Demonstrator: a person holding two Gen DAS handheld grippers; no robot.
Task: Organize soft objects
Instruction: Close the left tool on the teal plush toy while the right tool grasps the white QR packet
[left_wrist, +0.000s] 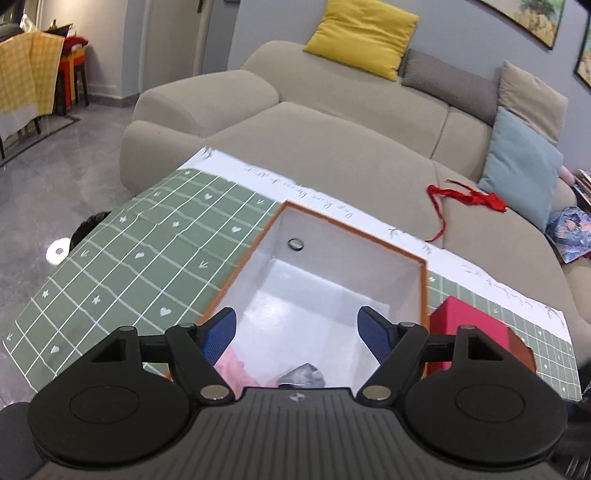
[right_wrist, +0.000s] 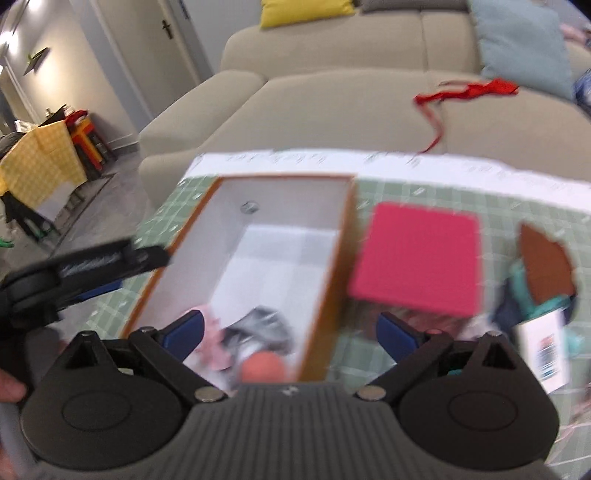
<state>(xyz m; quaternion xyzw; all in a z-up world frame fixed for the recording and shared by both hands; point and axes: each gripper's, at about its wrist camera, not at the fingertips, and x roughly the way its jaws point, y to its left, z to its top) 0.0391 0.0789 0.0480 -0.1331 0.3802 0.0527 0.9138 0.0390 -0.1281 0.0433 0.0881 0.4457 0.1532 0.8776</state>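
both gripper (left_wrist: 297, 332) (right_wrist: 291, 332) jaws gape empty over box (left_wrist: 423, 295), hiding blurred cloth (right_wrist: 258, 328).

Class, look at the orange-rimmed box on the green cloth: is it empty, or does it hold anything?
Not empty. The orange-rimmed box is open-topped, with a pink cloth and a grey cloth at its near end; its far end is bare.

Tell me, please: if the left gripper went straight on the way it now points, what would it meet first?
Most likely the white inside of the orange-edged box. The left gripper stands open and empty above it, aimed down into it. Depth is unclear, so whether floor or far wall comes first I cannot tell.
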